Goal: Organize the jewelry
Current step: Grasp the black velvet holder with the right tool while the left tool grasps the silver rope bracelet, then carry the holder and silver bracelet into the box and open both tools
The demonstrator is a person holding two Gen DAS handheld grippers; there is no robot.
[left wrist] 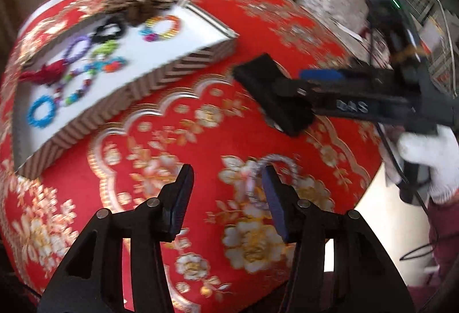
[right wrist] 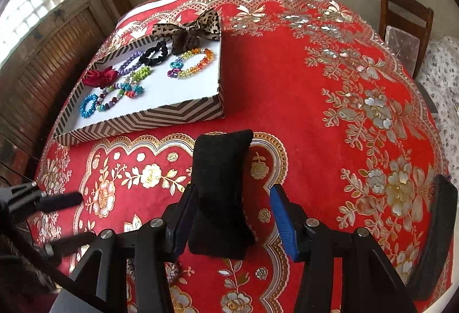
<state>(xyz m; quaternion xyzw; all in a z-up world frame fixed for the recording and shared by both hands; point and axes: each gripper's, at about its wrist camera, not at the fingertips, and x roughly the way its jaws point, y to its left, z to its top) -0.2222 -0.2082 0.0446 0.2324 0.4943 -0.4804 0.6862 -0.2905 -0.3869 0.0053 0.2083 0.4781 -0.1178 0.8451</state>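
A: Right gripper (right wrist: 233, 209), jaws?
B: Spread wide. A black velvet bracelet cushion (right wrist: 219, 192) stands between them, against the left pad; the blue right pad is apart from it. Can't tell if it's held or resting on the table. Left wrist view shows the same cushion (left wrist: 272, 93) at the tip of the right gripper (left wrist: 289, 83), center right, blurred.
A: Left gripper (left wrist: 228, 198)?
B: Jaws open, nothing between them. A pale beaded bracelet (left wrist: 269, 178) lies on the red floral-patterned tablecloth (left wrist: 178, 141) right by its right finger, lower center. Blur, so contact unclear.
A: Rest of the jewelry?
B: In the shallow brown-and-cream chevron cardboard box (right wrist: 160, 115), upper left of the right wrist view: blue bead bracelet (right wrist: 89, 106), red fabric scrunchie (right wrist: 101, 77), purple bead bracelet (right wrist: 129, 60), black scrunchie (right wrist: 156, 53), multicolor clear-bead bracelet (right wrist: 192, 63). A leopard-print fabric bow (right wrist: 190, 29) sits at the box's far edge.
A: Hand?
B: White-gloved right hand (left wrist: 430, 161), right edge of the left wrist view.
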